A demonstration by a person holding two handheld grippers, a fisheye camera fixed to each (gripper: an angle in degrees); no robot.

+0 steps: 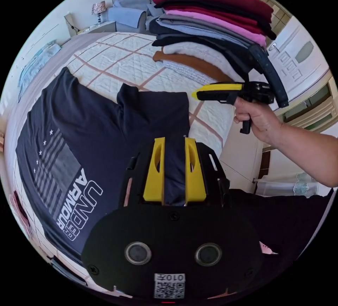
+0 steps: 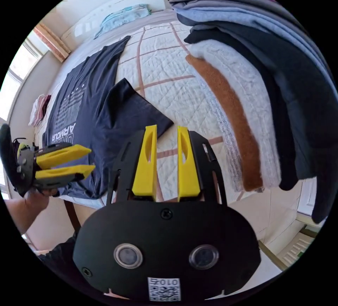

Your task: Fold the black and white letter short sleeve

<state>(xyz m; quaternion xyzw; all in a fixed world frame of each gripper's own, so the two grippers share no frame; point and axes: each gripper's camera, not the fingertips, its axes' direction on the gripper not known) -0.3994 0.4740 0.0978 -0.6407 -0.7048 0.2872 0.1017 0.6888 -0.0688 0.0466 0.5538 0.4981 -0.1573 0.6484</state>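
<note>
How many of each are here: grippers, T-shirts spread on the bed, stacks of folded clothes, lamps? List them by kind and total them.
Grippers: 2, the left gripper and the right gripper
T-shirts spread on the bed: 1, the dark T-shirt
Stacks of folded clothes: 1, the stack
Lamps: 1, the lamp
Total: 5

Bedroom surroundings: a quilted bed, folded laundry, furniture along the walls.

A tall stack of folded clothes (image 1: 211, 27) sits on the white quilted bedspread (image 1: 123, 59) with its reddish grid lines. Beyond the bed stand a grey armchair (image 1: 128, 12) and a small lamp (image 1: 99, 7); a white door (image 1: 299, 59) is beside the stack.
</note>
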